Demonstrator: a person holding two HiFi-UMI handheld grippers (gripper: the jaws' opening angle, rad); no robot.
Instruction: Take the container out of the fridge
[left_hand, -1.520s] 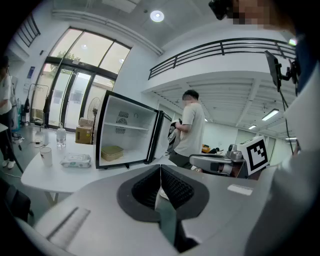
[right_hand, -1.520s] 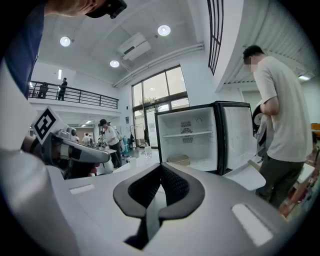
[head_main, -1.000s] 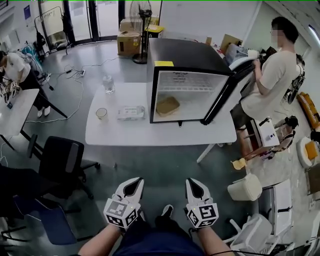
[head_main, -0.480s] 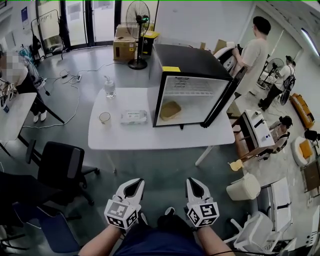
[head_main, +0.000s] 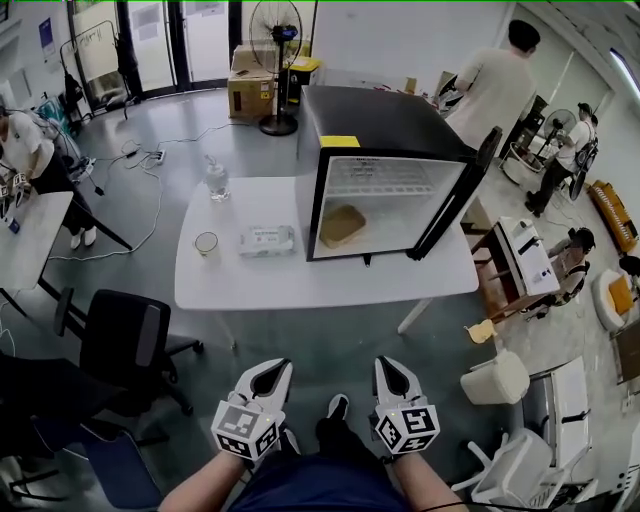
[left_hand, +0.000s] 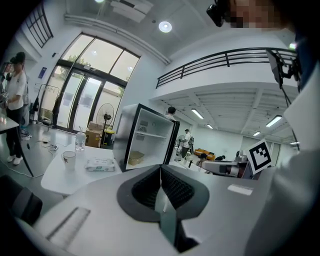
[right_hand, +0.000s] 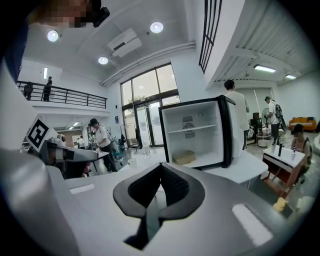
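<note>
Tan shallow container sits low inside the open black fridge on the white desk. My left tongs and right tongs are both clenched, empty (well short of it); I'd close in squarely, then part one pair before reaching.

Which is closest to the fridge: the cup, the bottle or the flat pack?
The flat pack: it lies just beside the fridge; the cup and bottle stand farther left.
</note>
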